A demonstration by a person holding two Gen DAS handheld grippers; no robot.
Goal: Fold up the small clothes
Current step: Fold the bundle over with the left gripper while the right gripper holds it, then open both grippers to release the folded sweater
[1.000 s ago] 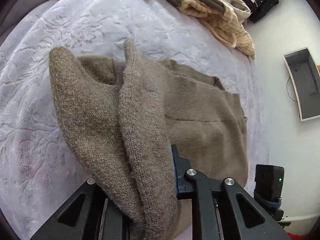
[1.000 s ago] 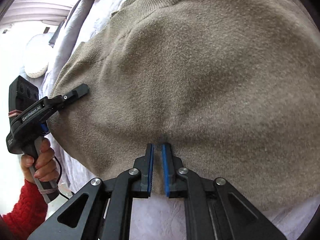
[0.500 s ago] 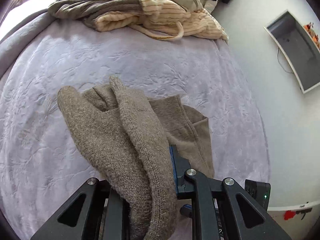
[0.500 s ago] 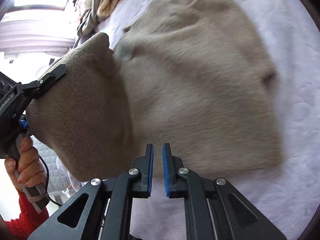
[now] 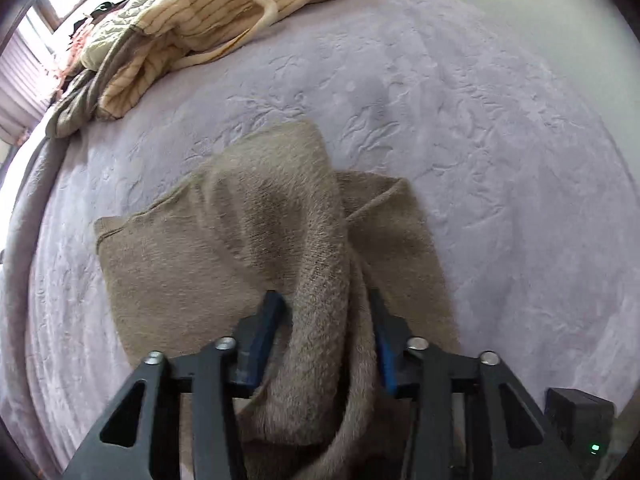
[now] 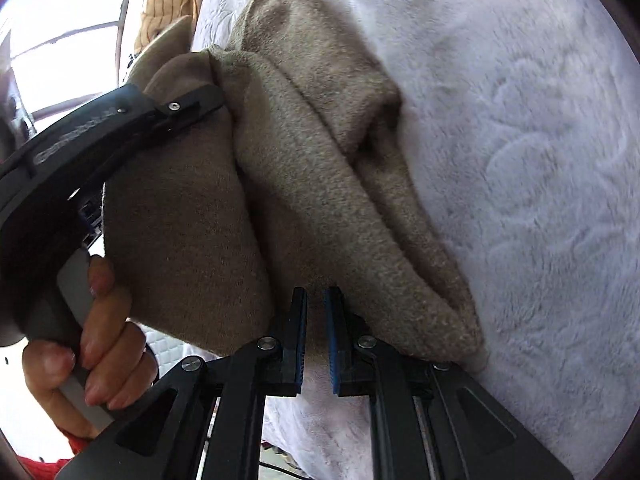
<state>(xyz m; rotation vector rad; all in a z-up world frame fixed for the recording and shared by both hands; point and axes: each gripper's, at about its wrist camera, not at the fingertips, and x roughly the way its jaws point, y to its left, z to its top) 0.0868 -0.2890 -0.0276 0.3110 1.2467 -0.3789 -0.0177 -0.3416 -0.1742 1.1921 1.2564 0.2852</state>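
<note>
A taupe knit garment (image 5: pixel 224 248) lies half folded on the lilac bedspread (image 5: pixel 500 160). My left gripper (image 5: pixel 320 300) has a thick roll of this knit between its jaws, and the fabric drapes forward over the flat part. In the right wrist view the garment (image 6: pixel 312 168) hangs in folds from the left gripper's black body (image 6: pixel 100 128), held by a hand. My right gripper (image 6: pixel 316 300) is nearly shut with a narrow gap, its tips at the garment's lower edge; no fabric shows between the blue pads (image 6: pixel 332 344).
A heap of cream striped and grey clothes (image 5: pixel 208 20) lies at the far end of the bed. A window is at the far left. The bed's edge runs along the left of the left wrist view.
The left gripper has carried the held fold across and down over the rest of the garment. The right gripper's view has come in close under the hanging fabric, jaws unchanged.
</note>
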